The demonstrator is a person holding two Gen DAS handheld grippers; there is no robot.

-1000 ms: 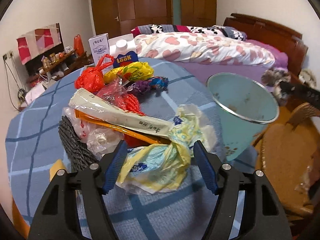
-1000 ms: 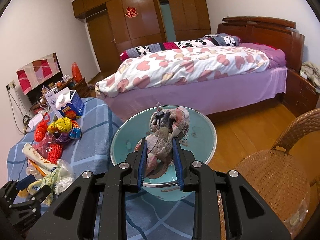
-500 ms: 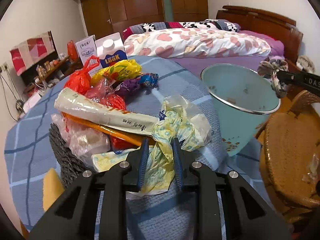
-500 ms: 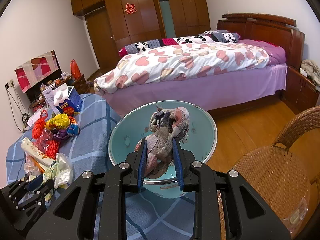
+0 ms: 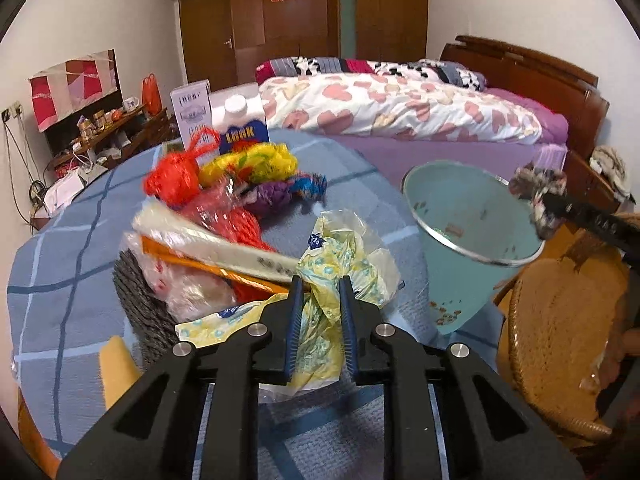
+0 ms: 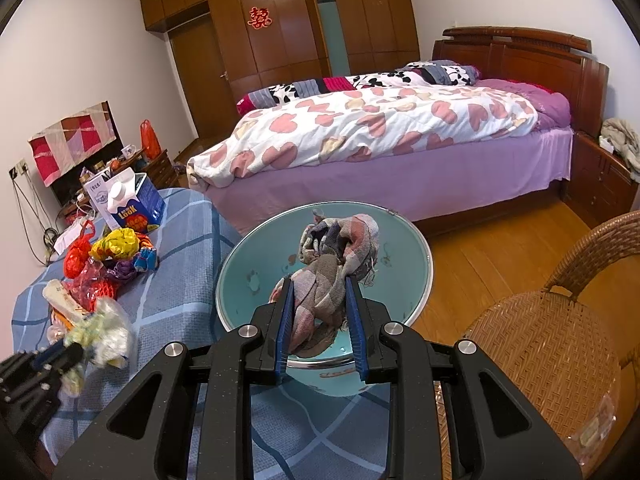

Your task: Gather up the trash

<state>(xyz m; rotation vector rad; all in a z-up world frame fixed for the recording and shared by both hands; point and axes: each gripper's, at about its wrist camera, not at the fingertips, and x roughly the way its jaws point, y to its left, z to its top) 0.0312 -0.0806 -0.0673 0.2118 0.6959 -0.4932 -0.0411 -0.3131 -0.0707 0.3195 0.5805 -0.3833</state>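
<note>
Left-wrist view: our left gripper (image 5: 319,300) pinched a yellow bag (image 5: 344,264) beside the bin (image 5: 460,280); our right gripper (image 6: 319,300) clamped a rag (image 6: 336,256) above it. Most trash (image 5: 224,208) remained uncollected.

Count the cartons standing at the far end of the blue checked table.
2: a blue-and-white "Look" carton with a white cap, and a white printed carton touching it, behind on the left. Others may hide behind them.

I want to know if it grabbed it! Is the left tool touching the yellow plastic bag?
Touching. In the left wrist view, the left tool has just closed and both its blue pads press on the yellow plastic bag bunched between them.
</note>
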